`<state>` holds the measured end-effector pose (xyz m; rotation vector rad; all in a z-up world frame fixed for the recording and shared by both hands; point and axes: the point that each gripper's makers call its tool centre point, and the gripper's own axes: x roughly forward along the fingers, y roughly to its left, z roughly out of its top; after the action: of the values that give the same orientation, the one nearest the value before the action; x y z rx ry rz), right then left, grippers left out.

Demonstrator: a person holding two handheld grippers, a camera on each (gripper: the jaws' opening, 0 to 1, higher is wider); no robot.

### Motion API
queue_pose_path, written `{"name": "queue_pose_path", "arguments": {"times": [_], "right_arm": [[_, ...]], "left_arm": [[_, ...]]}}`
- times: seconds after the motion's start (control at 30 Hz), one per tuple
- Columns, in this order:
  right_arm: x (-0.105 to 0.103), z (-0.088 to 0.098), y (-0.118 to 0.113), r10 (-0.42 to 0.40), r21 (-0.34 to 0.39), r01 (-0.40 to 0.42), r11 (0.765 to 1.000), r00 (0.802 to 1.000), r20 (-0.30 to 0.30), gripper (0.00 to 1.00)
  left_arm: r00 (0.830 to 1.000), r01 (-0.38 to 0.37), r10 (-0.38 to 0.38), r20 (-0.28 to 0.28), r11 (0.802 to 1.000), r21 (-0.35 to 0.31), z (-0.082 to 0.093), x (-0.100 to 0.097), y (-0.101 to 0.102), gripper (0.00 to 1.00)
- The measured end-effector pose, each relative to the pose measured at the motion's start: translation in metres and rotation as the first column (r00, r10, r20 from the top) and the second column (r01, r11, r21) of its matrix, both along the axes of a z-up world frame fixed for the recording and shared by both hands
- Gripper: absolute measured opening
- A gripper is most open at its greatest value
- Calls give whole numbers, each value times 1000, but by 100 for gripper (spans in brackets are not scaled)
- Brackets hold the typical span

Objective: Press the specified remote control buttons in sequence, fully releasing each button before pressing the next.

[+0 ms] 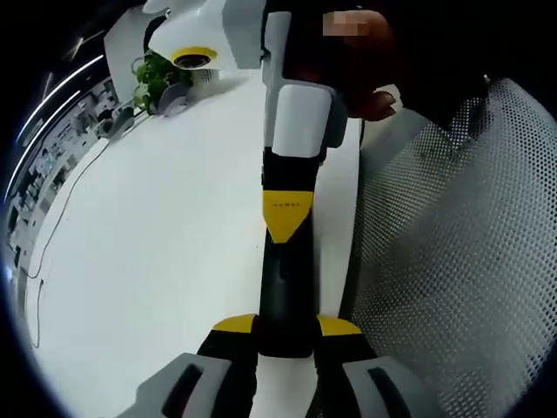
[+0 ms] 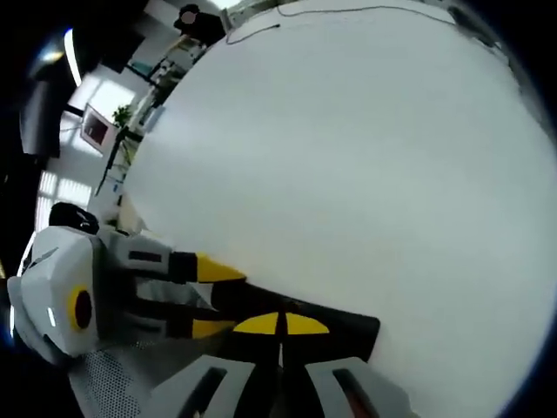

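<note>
Left gripper view: the left gripper (image 1: 287,327) rises from the bottom edge, its yellow-tipped jaws clenched on the near end of a long dark remote control (image 1: 285,287). The remote is held above the table, not lying on it. This grip looks meant to steady it as a platform for pressing.

From the top of this view comes the right gripper (image 1: 285,212) (white body, yellow tips), its jaws closed together into one blunt point. That point sits on the remote's upper face, seemingly pressing or about to press. The buttons themselves are too dark to make out.

In the right gripper view the right gripper (image 2: 280,324) shows the same closed tips over the remote (image 2: 348,327), with the left gripper (image 2: 211,300) holding it from the left.

Below lies a wide white table (image 1: 148,261) – bare and glossy. A grey mesh chair (image 1: 452,261) stands beside it. At the far edge are a small green plant (image 1: 155,74) and a thin dark cable (image 1: 65,205).
</note>
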<state>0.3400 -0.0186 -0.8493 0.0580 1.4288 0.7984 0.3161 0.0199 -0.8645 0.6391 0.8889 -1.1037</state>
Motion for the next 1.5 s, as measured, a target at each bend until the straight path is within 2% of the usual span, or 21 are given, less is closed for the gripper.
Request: {"name": "queue_pose_path", "arguments": {"times": [0.1,0.17,0.3,0.43,0.6,0.73,0.8,0.93,1.0,1.1,1.17,1.2,1.37,1.4,1.47,1.5], "right_arm": [[-11,-4,2,-1,6,2,1000,998,-62,0],[-13,-6,3,1,-5,-2,1000,998,-60,0],[-13,-6,3,18,-29,-19,999,1000,-16,0],[-11,-7,1,-43,-37,43,998,999,-10,0],[-9,-7,0,-165,-2,165,986,982,-88,0],[-9,-7,-1,-172,-17,171,985,982,-78,0],[-8,-6,0,-210,-43,207,977,974,-87,0],[-8,-6,0,-231,-37,229,973,970,-72,0],[-7,-5,-1,-233,-7,233,973,969,-77,0],[-8,-4,0,-188,20,190,982,980,-64,0],[-10,-3,-2,-116,-10,116,993,993,-21,0],[-11,-3,-4,-94,-36,94,995,995,-18,0],[-10,-3,-6,-108,-19,107,994,994,-26,0],[-10,-5,-15,-134,-65,130,989,989,-62,0],[-4,-2,-11,-155,-15,155,988,987,-33,0],[-3,-1,-7,-181,14,182,983,982,-46,0]], "left_arm": [[1000,-4,4,2,1000,-10,0,0,0,24],[1000,2,-2,6,1000,-15,0,0,0,24],[1000,5,-5,10,1000,-24,0,0,0,24],[1000,15,-14,10,1000,-26,0,0,-1,24],[999,45,-45,2,999,-19,0,-1,-1,24],[995,94,-94,-12,996,-7,-1,0,-2,24],[994,108,-108,-15,994,10,-1,0,-3,24],[992,128,-128,-17,991,36,0,-1,-3,25],[989,145,-144,-23,989,41,0,-1,-3,25],[988,154,-153,-29,987,40,0,0,-4,25],[987,159,-158,-24,987,33,0,-1,-4,25],[987,157,-157,-21,987,28,0,-1,-4,25],[985,171,-170,-25,985,17,1,0,-5,25],[984,174,-173,-27,985,20,1,0,-5,25],[984,178,-177,-28,984,24,0,0,-5,25],[984,176,-176,-29,984,25,0,0,-5,25]]}}
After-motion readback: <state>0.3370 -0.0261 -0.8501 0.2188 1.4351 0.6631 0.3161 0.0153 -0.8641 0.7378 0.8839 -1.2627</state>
